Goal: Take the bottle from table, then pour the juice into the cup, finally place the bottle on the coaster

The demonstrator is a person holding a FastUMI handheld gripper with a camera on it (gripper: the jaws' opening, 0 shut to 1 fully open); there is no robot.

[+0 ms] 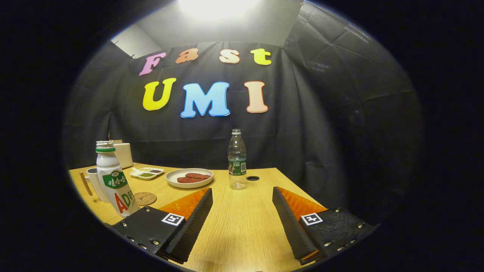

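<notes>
Tongs [242, 211] gape empty; white bottle [113, 181] printed "AD", left.

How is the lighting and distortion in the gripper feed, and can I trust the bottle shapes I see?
Gripper view: a strong overhead light blows out above the wall, while the table is evenly lit. Fisheye bends things off to the side: the white juice bottle leans, while the clear water bottle ahead stands straight. Both look sharp. The gripper is open, its fingers on nothing.
</notes>
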